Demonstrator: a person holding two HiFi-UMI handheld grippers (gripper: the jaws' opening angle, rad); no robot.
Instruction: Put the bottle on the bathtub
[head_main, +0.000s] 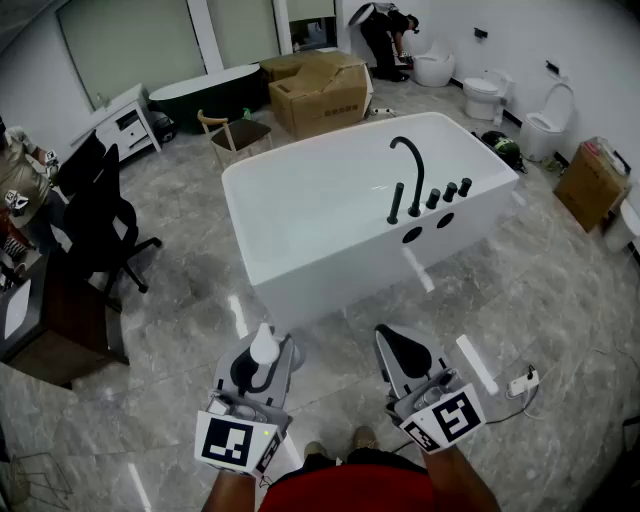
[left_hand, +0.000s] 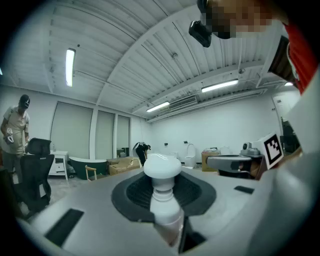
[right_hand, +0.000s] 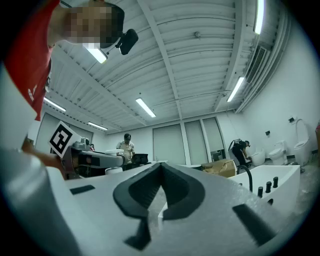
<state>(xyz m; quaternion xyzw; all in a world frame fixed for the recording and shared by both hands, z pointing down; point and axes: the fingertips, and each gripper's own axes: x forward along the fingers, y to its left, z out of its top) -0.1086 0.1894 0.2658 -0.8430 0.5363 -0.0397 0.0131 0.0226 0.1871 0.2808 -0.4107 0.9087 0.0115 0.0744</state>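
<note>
Standing short of the white oval freestanding bathtub (head_main: 330, 275), the person carries both tools low, over the grey marble-pattern floor (head_main: 180, 340).

1. Left gripper (head_main: 262, 364): the jaws are closed on the small white plastic bottle with a rounded cap (head_main: 264, 346). The left gripper view shows the cap and neck (left_hand: 162, 175) standing clear above the black pads. The body below the neck is sunk between the jaws, so how much is clamped cannot be told.
2. Right gripper (head_main: 403, 352): the jaws are together, with nothing between them.
3. The bottle is therefore in the air, well apart from the tub. No part of the placement is done yet.

Likely faults from here:

- The tub rim looks smooth and rounded. A bottle released tilted, or before its base sits flat, could slide into the basin or drop to the floor.
- The broad deck on the right carries the curved black tap (head_main: 405, 175) and a row of black knobs (head_main: 449, 190). A careless approach could knock the bottle or the jaws against them.
- A white power plug with its cable (head_main: 522, 381) lies on the floor near the right side and could catch a foot on the step forward.
</note>
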